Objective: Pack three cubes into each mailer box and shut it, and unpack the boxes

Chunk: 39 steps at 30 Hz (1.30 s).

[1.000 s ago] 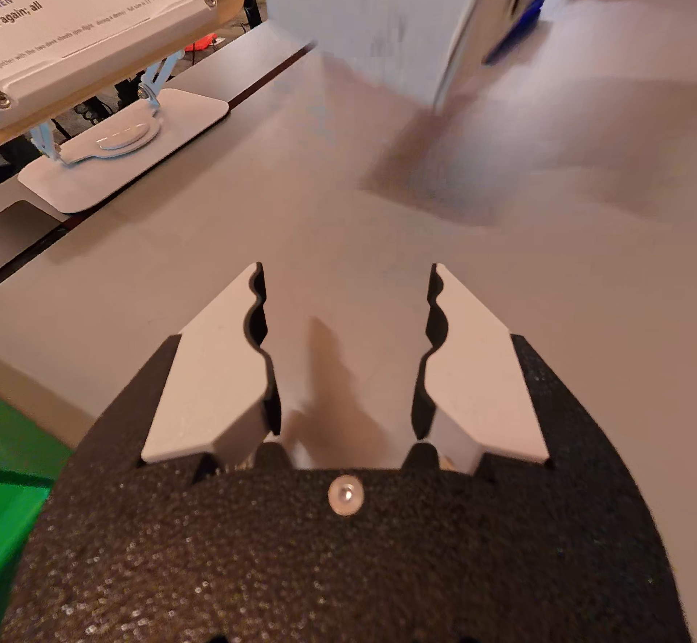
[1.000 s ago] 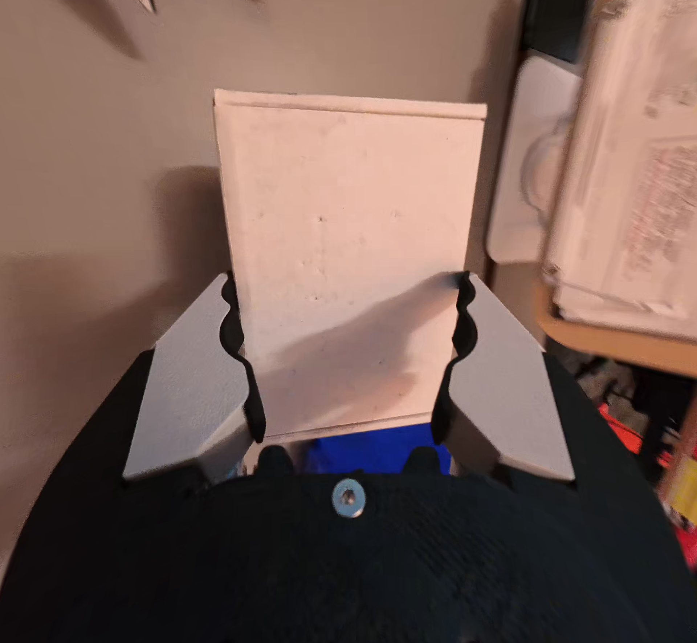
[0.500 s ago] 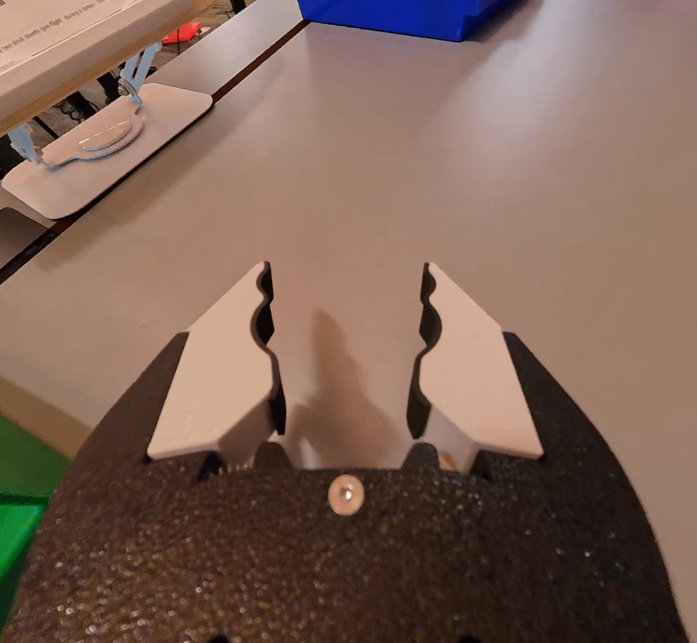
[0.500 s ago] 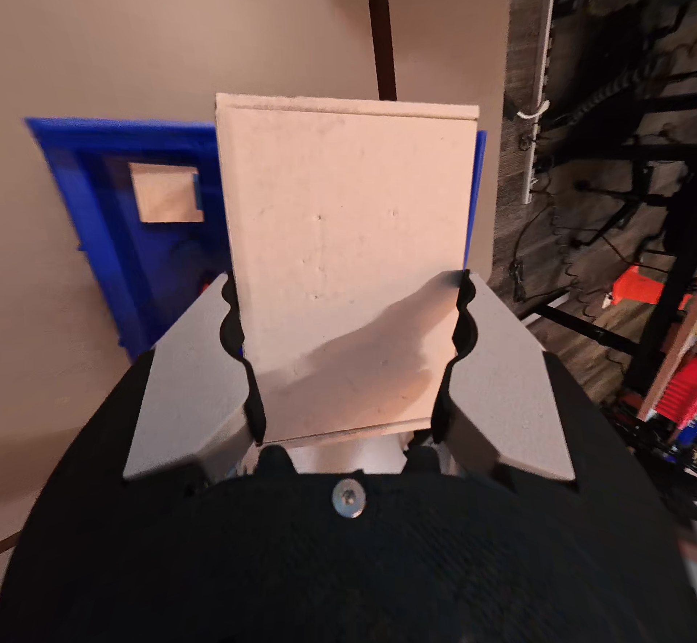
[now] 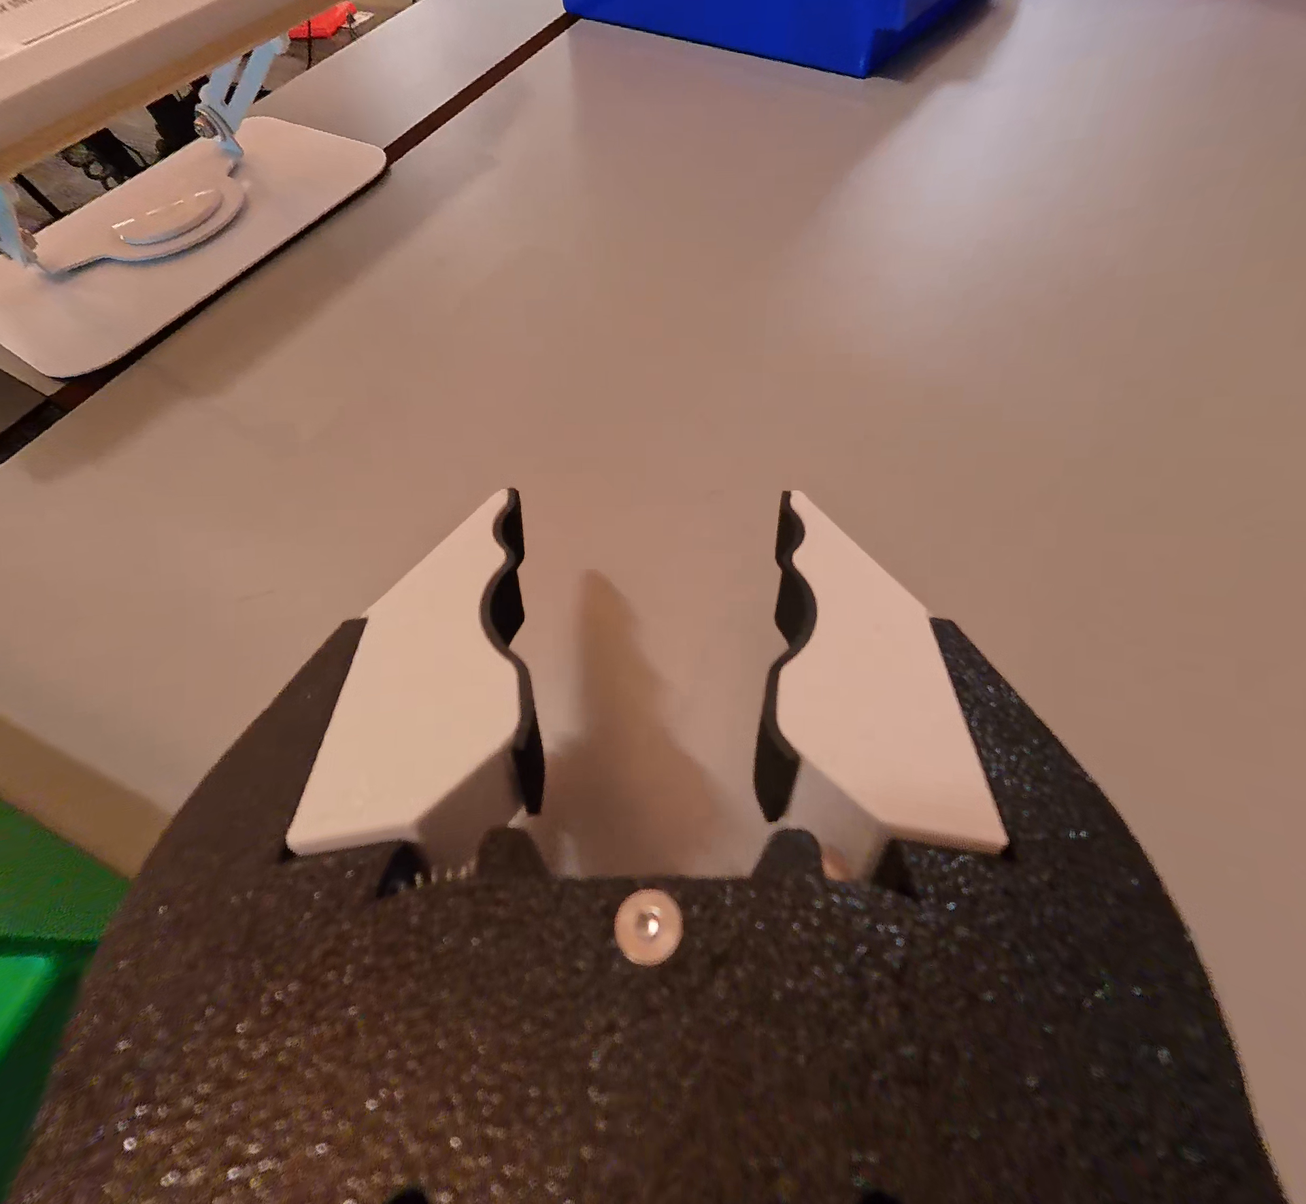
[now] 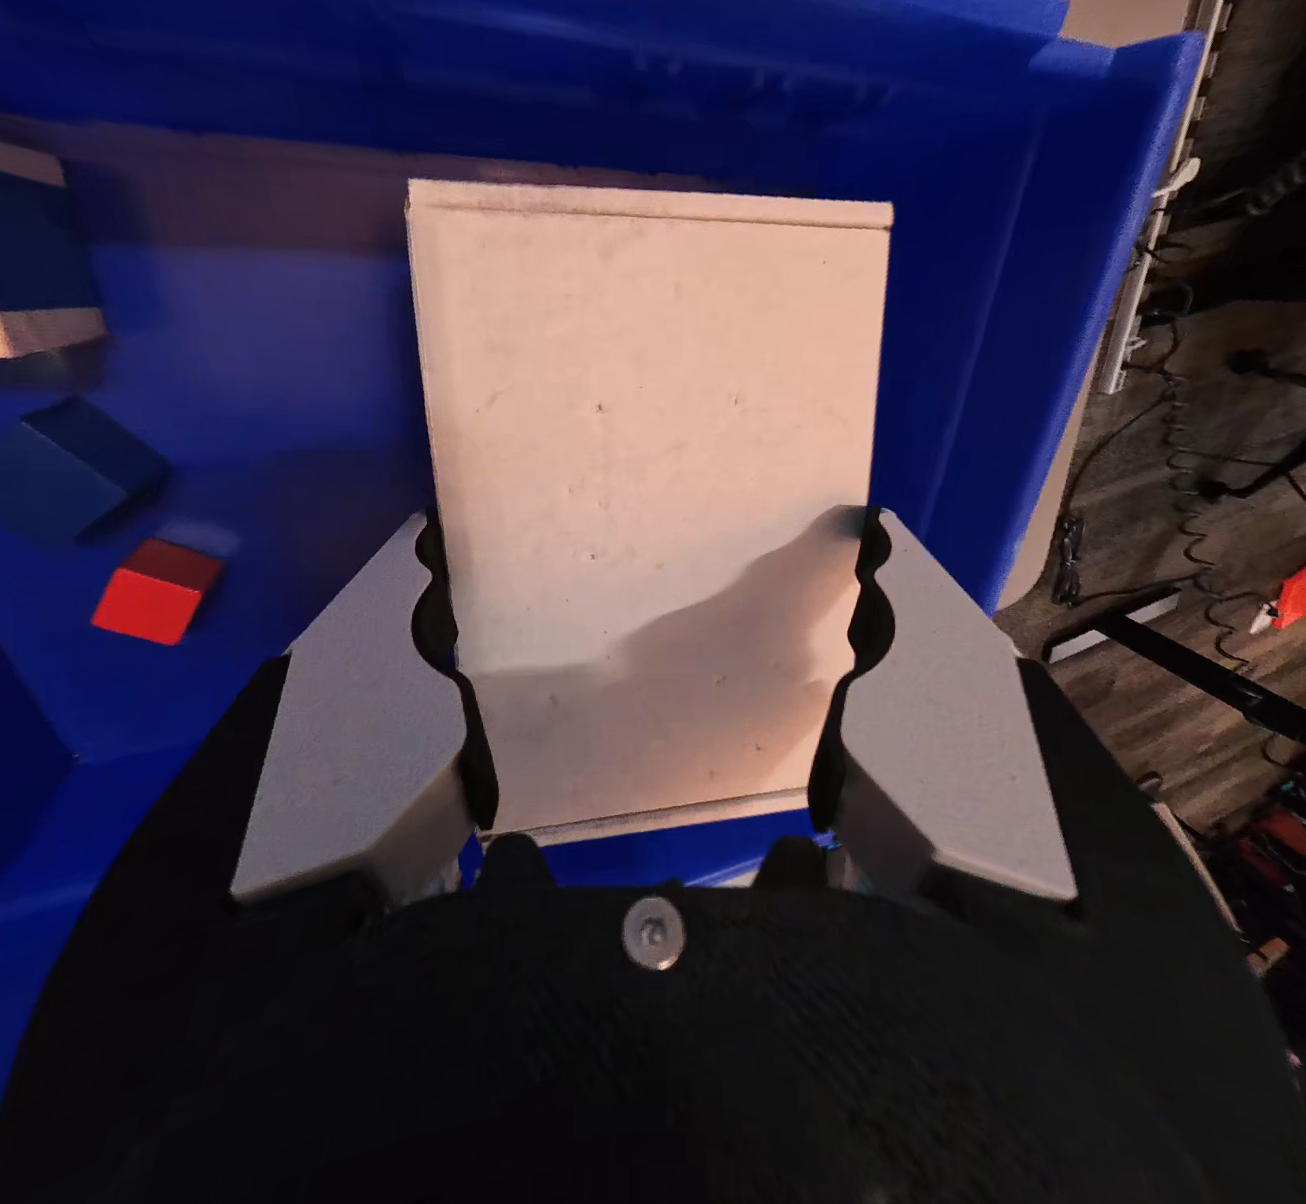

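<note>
Mailer box (image 6: 650, 499) is being held between the right gripper (image 6: 646, 520) fingers, over the bin (image 6: 1060, 251). Cubes (image 6: 152, 594) are lying inside the bin at 9 o'clock of the box. Left gripper (image 5: 646, 506) is being held over the table (image 5: 919, 393), bin at 12 o'clock, stand (image 5: 177, 251) at 10 o'clock.

Warm, dim light; soft shadows lie on the table (image 5: 777, 322), the blue bin (image 6: 495, 39) is motion-blurred, and wide-angle edges bend
</note>
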Each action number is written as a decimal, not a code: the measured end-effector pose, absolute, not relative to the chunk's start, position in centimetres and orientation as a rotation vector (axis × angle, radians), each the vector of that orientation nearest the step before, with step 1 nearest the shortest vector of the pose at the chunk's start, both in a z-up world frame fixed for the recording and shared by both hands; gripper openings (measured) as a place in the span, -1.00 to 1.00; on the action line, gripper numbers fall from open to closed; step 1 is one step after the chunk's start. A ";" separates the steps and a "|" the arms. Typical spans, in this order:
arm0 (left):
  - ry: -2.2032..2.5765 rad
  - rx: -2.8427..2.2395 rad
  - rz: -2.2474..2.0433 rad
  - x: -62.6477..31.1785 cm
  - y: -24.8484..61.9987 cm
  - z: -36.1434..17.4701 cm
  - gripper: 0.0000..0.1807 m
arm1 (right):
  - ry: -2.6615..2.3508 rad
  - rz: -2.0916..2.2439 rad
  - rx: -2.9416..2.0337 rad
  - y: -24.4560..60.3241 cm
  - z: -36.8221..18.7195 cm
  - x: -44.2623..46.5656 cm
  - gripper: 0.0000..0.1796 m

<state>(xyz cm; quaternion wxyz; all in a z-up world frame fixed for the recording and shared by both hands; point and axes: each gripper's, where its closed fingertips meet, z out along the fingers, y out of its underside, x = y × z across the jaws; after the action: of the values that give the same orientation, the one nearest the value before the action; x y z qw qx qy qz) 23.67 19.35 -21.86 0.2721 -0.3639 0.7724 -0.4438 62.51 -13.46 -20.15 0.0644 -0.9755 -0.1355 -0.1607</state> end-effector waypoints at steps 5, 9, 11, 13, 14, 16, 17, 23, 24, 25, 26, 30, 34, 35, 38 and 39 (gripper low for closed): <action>2.089 -0.955 -1.185 23.5 19.2 -21.9 -0.24 | -0.361 -0.515 -2.959 -13.1 -21.3 63.9 0.28; 2.083 -0.950 -1.195 23.5 19.1 -21.8 -0.25 | -0.350 -0.498 -2.979 -13.6 -22.5 64.2 0.28; 2.073 -0.947 -1.205 23.5 19.2 -21.7 -0.25 | -0.371 -0.509 -2.989 -13.6 -22.5 64.3 0.28; 2.076 -0.948 -1.204 23.5 19.2 -21.7 -0.25 | -0.384 -0.541 -3.016 -13.8 -22.6 64.4 0.28; 2.082 -0.949 -1.198 23.5 19.1 -21.8 -0.25 | -0.398 -0.570 -3.032 -13.9 -22.7 64.5 0.28; 2.090 -0.945 -1.186 23.5 19.1 -22.0 -0.24 | -0.403 -0.664 -3.050 -14.2 -22.7 65.0 0.33; 2.090 -0.944 -1.187 23.5 19.1 -22.0 -0.23 | -0.373 -0.702 -3.041 -14.3 -22.4 65.3 0.40; 2.002 -0.952 -1.291 23.4 19.6 -20.5 -0.15 | -0.173 -0.795 -2.837 -13.9 -16.7 64.3 0.31; 1.986 -0.946 -1.319 23.1 19.6 -20.0 -0.15 | -0.142 -0.835 -2.799 -14.1 -15.2 63.7 0.31; 1.984 -0.944 -1.320 22.8 19.9 -19.4 -0.15 | -0.108 -0.864 -2.752 -14.2 -13.7 62.8 0.31; 1.996 -0.936 -1.284 22.3 20.5 -18.8 -0.14 | -0.077 -0.891 -2.691 -14.2 -12.2 61.6 0.31; 2.037 -0.886 -1.029 21.5 27.0 -14.0 0.01 | -0.079 -0.834 -2.417 -12.7 -8.9 52.5 0.31; 2.237 -0.948 -0.510 24.7 39.1 -12.2 0.24 | -0.120 -0.653 -2.328 -11.2 -11.4 42.0 0.31; 2.309 -0.969 -0.365 25.9 42.1 -12.4 0.31 | -0.133 -0.597 -2.324 -10.5 -12.5 39.4 0.31; 2.482 -0.897 -0.074 29.8 48.4 -13.3 0.31 | -0.126 -0.454 -2.326 -8.7 -15.5 33.1 0.29; 2.534 -0.880 -0.030 31.0 49.7 -14.0 0.30 | -0.125 -0.420 -2.299 -7.8 -16.1 31.4 0.30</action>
<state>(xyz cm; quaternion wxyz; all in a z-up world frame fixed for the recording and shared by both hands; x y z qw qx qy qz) 30.95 49.69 -13.96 0.2275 -0.3193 0.9199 -0.0109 31.39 -7.82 -16.08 0.3902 -0.9045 -0.0491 -0.1651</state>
